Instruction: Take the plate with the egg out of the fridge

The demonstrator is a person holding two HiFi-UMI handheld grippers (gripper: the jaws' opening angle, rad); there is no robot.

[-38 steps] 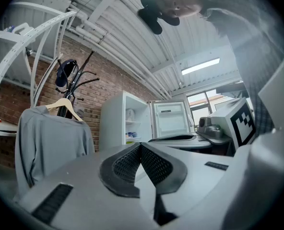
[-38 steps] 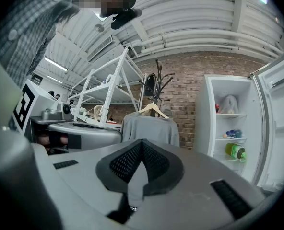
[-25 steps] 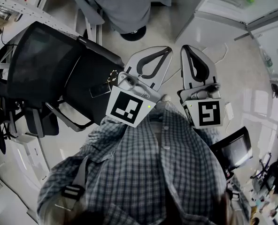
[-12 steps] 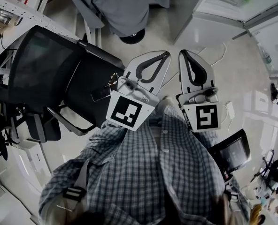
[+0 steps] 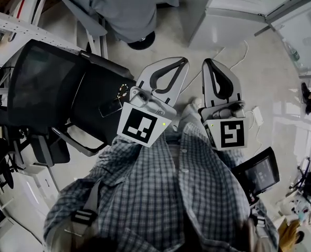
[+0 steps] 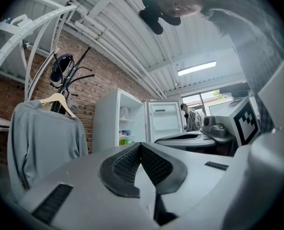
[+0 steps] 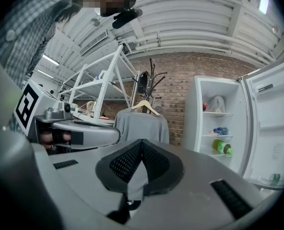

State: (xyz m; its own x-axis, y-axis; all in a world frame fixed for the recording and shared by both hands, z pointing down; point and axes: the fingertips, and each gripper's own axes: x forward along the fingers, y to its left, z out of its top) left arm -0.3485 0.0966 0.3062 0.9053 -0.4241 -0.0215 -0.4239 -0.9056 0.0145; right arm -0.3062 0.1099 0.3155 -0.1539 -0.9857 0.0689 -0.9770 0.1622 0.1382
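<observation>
Facing the open fridge (image 7: 192, 119), left gripper (image 6: 141, 146) and right gripper (image 7: 142, 142) are hovering side by side over the floor (image 5: 239, 88), jaws pressed together, gripping nothing

The white fridge (image 7: 192, 123) stood upright against the brick wall, its door (image 7: 271, 123) swung wide open, shelf contents too small to identify.

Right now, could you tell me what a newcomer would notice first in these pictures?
The white fridge stands open against the brick wall at the right of the right gripper view, door swung wide, a green bottle inside. Nearer, the left gripper and right gripper are held side by side, jaws together and empty. A grey shirt hangs left of the fridge.
</observation>
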